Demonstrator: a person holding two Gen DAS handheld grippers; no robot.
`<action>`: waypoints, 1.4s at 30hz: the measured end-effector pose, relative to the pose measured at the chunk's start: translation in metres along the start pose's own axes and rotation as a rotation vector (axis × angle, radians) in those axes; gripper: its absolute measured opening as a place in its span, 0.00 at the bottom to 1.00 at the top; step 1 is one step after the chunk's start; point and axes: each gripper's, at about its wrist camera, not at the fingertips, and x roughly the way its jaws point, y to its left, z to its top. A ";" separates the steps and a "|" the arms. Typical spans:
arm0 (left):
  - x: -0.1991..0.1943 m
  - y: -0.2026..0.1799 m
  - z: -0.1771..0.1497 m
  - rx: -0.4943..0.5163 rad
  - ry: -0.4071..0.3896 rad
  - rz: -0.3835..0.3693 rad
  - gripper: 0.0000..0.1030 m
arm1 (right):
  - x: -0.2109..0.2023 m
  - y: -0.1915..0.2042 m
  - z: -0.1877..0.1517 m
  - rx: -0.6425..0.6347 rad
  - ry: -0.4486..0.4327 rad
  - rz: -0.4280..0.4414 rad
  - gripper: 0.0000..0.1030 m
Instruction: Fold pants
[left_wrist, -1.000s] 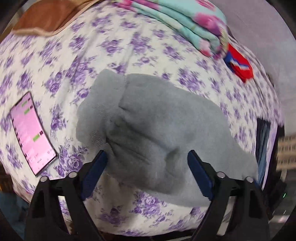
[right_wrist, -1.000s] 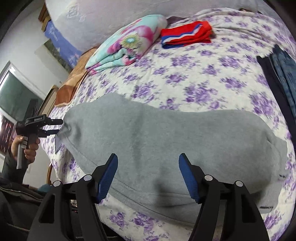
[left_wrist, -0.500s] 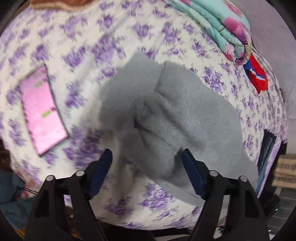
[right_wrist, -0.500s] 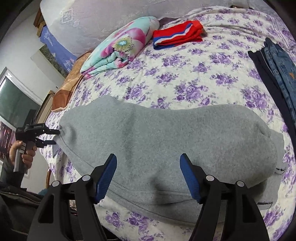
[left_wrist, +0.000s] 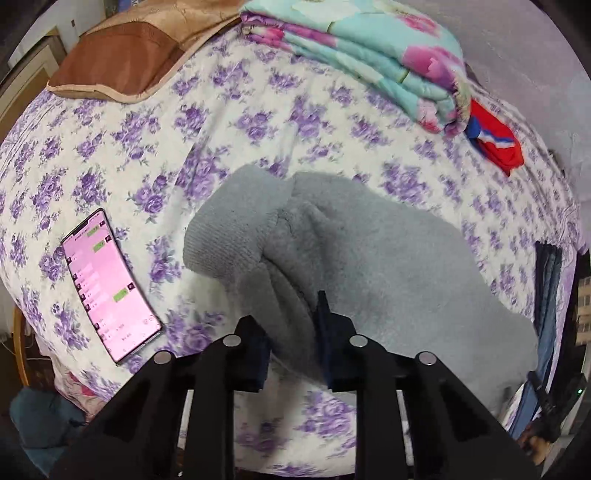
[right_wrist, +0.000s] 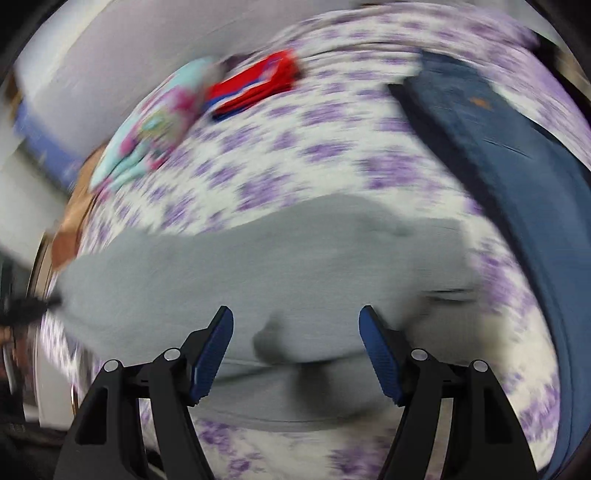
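Observation:
Grey fleece pants (left_wrist: 369, 266) lie across the floral bedsheet (left_wrist: 258, 122), folded lengthwise, with the ribbed cuff end (left_wrist: 229, 229) toward the left. My left gripper (left_wrist: 291, 332) is shut on a bunched fold of the grey pants near that end. In the blurred right wrist view the same pants (right_wrist: 295, 266) stretch across the bed. My right gripper (right_wrist: 295, 343) is open and empty, its blue pads (right_wrist: 376, 354) hovering over the near edge of the pants.
A lit phone (left_wrist: 109, 284) lies on the sheet left of the pants. A folded floral blanket (left_wrist: 369, 55), a red folded garment (left_wrist: 495, 140) and a brown pillow (left_wrist: 122, 55) sit at the back. Dark jeans (right_wrist: 498, 147) lie to the right.
My left gripper has closed on a fold of the grey pants; it was open before. My right gripper has moved quickly toward the waist end, still open.

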 end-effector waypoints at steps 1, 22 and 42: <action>0.013 0.003 0.000 0.012 0.030 0.019 0.27 | -0.001 -0.010 0.000 0.038 -0.013 -0.008 0.69; 0.024 -0.087 -0.016 0.311 -0.073 -0.021 0.67 | -0.014 -0.005 0.032 0.095 -0.007 -0.128 0.12; 0.037 -0.088 -0.028 0.431 -0.050 -0.022 0.69 | -0.056 -0.035 -0.015 0.159 -0.049 -0.317 0.64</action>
